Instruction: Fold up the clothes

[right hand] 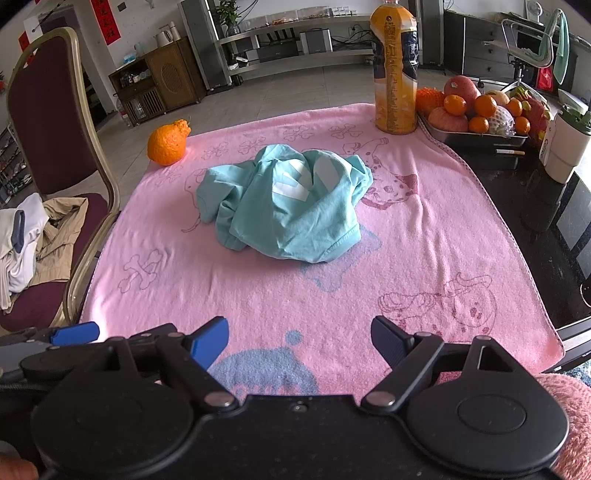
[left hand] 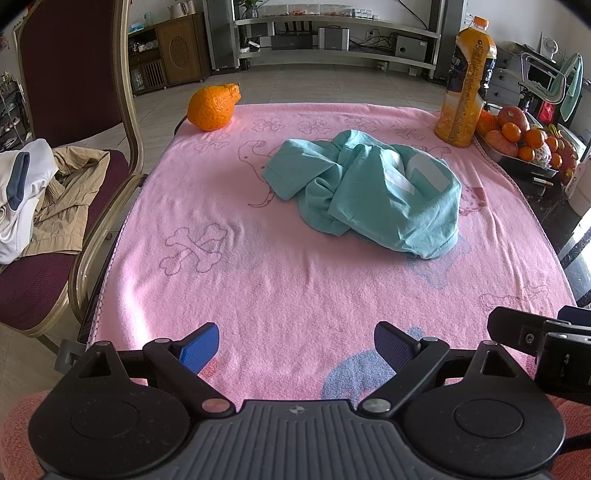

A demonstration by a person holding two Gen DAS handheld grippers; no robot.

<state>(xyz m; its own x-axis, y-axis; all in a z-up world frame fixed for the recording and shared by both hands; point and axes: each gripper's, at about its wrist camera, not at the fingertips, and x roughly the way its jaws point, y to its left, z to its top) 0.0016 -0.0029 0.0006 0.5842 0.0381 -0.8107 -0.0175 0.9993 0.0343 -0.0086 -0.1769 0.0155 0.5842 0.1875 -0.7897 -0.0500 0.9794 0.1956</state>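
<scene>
Shirt (right hand: 291,206): white print, crumpled, unreadable.
Bottle (right hand: 395,70): label text too small to read.
Cup (right hand: 563,147): lettering partly hidden, unreadable.

floor: grey tiles (left hand: 295,83) | maroon chair (left hand: 70,66) left | wooden cabinet (left hand: 177,48) | metal shelving (left hand: 332,33)

Black linkages — blue finger pads (left hand: 199,349).

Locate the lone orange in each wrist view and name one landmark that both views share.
Left wrist: orange upper left, at the pink towel's far corner.
Right wrist: orange left of centre, same corner.
Shared landmark: the juice bottle at the far right.
</scene>
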